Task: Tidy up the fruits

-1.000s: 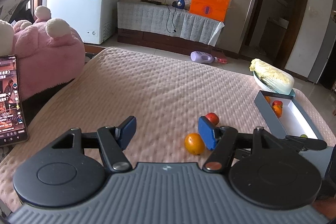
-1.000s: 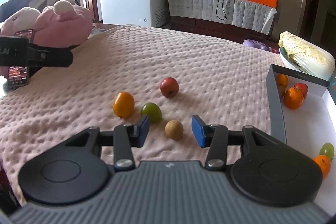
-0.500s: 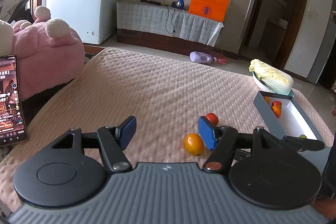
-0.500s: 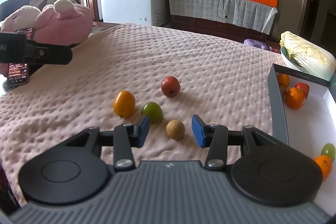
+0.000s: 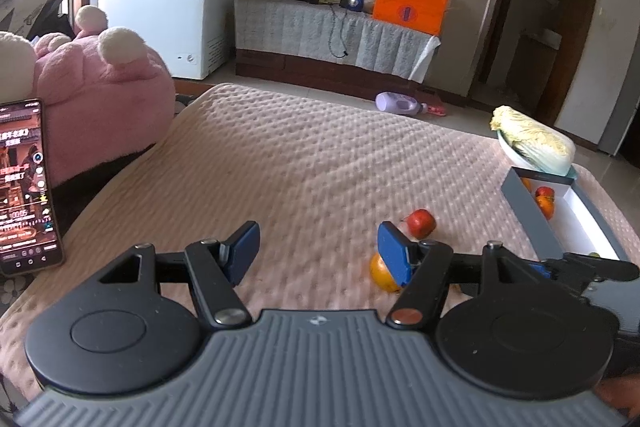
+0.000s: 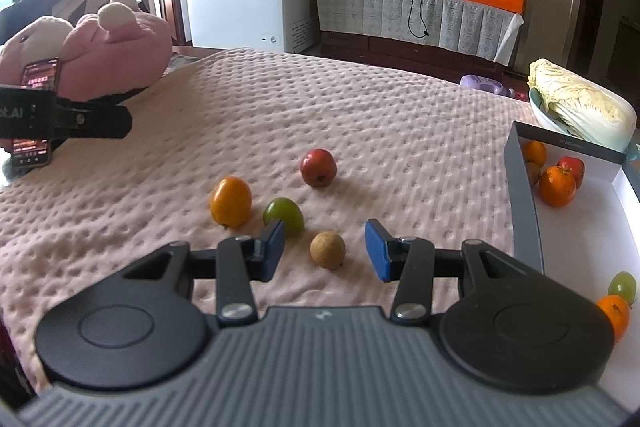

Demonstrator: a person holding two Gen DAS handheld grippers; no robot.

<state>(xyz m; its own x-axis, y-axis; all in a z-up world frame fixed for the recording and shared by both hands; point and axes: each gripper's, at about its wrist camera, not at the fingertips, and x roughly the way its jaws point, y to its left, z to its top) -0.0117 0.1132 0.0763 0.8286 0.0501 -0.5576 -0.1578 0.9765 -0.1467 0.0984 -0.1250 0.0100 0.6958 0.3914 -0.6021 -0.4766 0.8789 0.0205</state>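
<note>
Loose fruits lie on the pink bumpy cover: a brown round fruit [image 6: 327, 249], a green fruit [image 6: 283, 213], an orange fruit [image 6: 231, 201] and a red fruit [image 6: 318, 167]. My right gripper [image 6: 325, 251] is open, its blue pads on either side of the brown fruit, not touching it. A grey box [image 6: 524, 195] with a white floor at the right holds several fruits [image 6: 557, 185]. My left gripper [image 5: 318, 251] is open and empty; the orange fruit [image 5: 382, 269] and the red fruit [image 5: 419, 222] lie by its right finger.
A pink plush toy [image 6: 120, 55] and a phone [image 5: 24, 187] sit at the left edge. A cabbage in a bowl [image 6: 580, 103] stands behind the box. The left gripper's body [image 6: 64, 117] juts in from the left in the right wrist view.
The right gripper has edged slightly forward around the brown fruit. The left gripper has lifted and drifted slightly, so the orange fruit is now partly behind its right pad.
</note>
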